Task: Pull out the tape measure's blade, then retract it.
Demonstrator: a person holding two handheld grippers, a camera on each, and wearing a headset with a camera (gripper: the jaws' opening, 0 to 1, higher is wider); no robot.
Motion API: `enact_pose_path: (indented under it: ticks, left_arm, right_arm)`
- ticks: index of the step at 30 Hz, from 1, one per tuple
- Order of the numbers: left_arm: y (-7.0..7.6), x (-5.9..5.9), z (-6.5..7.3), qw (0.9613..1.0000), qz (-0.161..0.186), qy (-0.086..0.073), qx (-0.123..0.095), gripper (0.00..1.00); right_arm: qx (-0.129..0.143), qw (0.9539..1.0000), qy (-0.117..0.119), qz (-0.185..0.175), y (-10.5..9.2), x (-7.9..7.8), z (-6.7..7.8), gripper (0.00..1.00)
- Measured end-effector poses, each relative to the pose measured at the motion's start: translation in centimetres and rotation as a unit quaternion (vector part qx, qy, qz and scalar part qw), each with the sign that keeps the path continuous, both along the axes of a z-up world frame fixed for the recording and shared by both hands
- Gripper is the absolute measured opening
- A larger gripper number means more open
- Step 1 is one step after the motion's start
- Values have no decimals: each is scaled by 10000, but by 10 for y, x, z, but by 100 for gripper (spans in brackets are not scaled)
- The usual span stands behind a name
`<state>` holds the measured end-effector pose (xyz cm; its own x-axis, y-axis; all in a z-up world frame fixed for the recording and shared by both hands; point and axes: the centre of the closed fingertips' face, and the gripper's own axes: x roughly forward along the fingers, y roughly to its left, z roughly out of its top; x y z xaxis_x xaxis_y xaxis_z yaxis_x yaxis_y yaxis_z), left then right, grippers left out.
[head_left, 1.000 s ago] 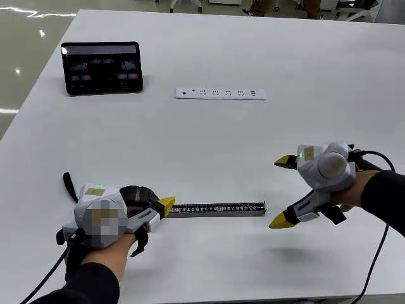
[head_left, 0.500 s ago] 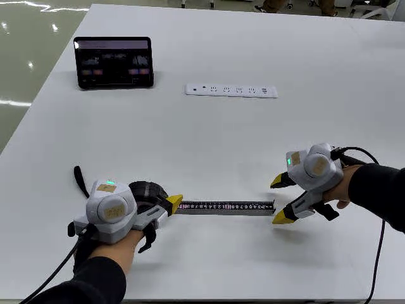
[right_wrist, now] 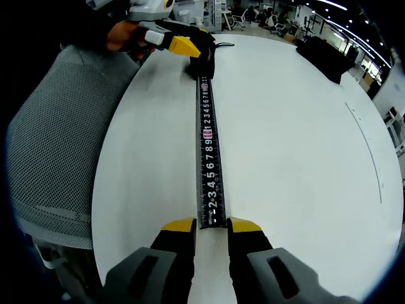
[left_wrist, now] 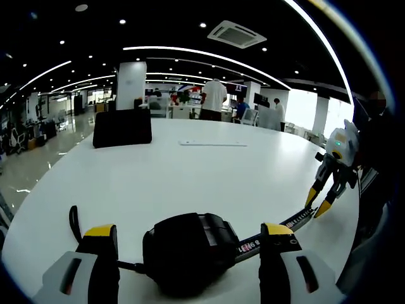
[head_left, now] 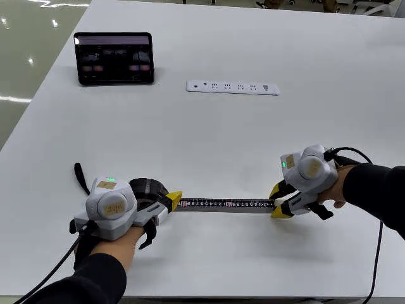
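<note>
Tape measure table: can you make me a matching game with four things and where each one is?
Things:
1 tape measure case
2 blade
3 tablet
4 power strip

Places:
A lying flat, far middle of the table
B between the left gripper's jaws
C standing at the far left
D stretched along the table to the right gripper

Pairs: 1-B, 2-D, 3-C, 4-A.

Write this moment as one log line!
blade: out, flat on table | left tongs: around tape measure case | right tongs: flanking blade tip, grip unclear
</note>
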<state>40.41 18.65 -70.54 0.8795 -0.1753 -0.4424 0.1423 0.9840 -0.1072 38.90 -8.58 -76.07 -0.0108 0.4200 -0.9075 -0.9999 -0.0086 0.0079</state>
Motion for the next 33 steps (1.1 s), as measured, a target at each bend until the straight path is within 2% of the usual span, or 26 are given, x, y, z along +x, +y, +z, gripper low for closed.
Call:
enact_pose_path:
  ticks: [5, 6, 8, 12, 13, 14, 15, 18, 21, 24, 29, 33]
  left_arm:
    - [2, 1, -5, 9997, 110, 97, -171, 81]
    - [2, 1, -6, 9995, 151, 142, -247, 79]
    - [2, 0, -10, 9992, 154, 232, -269, 76]
    - [1, -4, -14, 9989, 140, 376, -241, 65]
    - [-1, -4, -13, 9988, 122, 381, -292, 64]
    - [-3, -5, -16, 9979, 122, 494, -392, 62]
    - [-3, -4, -16, 9979, 140, 496, -396, 61]
    - [-2, -6, -16, 9982, 96, 525, -283, 61]
    - [-3, -7, -18, 9978, 46, 666, -55, 60]
    - [-3, -8, -18, 9975, 61, 711, -7, 58]
    - [-3, -8, -19, 9974, 45, 722, 23, 58]
    - [-3, -8, -19, 9974, 32, 719, -6, 58]
  right_arm:
    - [-45, 9999, 16, -134, 0, 1, 0, 12]
    - [-73, 9999, -2, -152, 0, 1, -1, 12]
    - [-125, 9998, -44, -148, 1, 0, -1, 12]
    - [-349, 9993, -123, -47, 2, -1, -1, 12]
    - [-380, 9992, -123, -29, 2, -1, -1, 12]
    - [-423, 9990, -119, -17, 2, -1, -1, 12]
    - [-444, 9989, -114, -21, 2, -1, -1, 12]
    - [-487, 9987, -92, -93, 1, 1, -1, 12]
    - [-445, 9987, -51, -260, 1, 1, -1, 12]
    - [-418, 9981, -19, -456, 1, 2, -1, 12]
    - [-501, 9979, -26, -414, 1, 2, -2, 11]
    - [-454, 9983, -22, -357, 1, 2, -2, 11]
